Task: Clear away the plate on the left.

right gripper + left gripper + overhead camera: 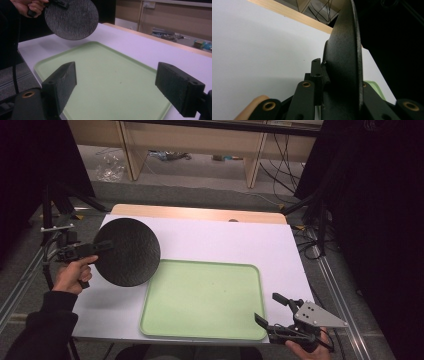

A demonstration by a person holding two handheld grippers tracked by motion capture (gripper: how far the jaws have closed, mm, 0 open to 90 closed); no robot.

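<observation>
The left gripper (102,246) has its jaws clamped on the rim of a round, matt black plate with a rough textured surface (127,252), which hangs tilted in the air over the white table top (225,240), at the table's left side; its lower edge reaches over the far left corner of the flat pale green rectangular plastic tray (202,298). In the left gripper view the plate (342,62) stands edge-on between the jaws and hides much of the table beyond. The tray lies bare on the near half of the table, with nothing between it and the plate. The right gripper (265,308) sits at the tray's near right corner, jaws wide apart and holding nothing. A light wooden strip (200,213) borders the table's far edge.
</observation>
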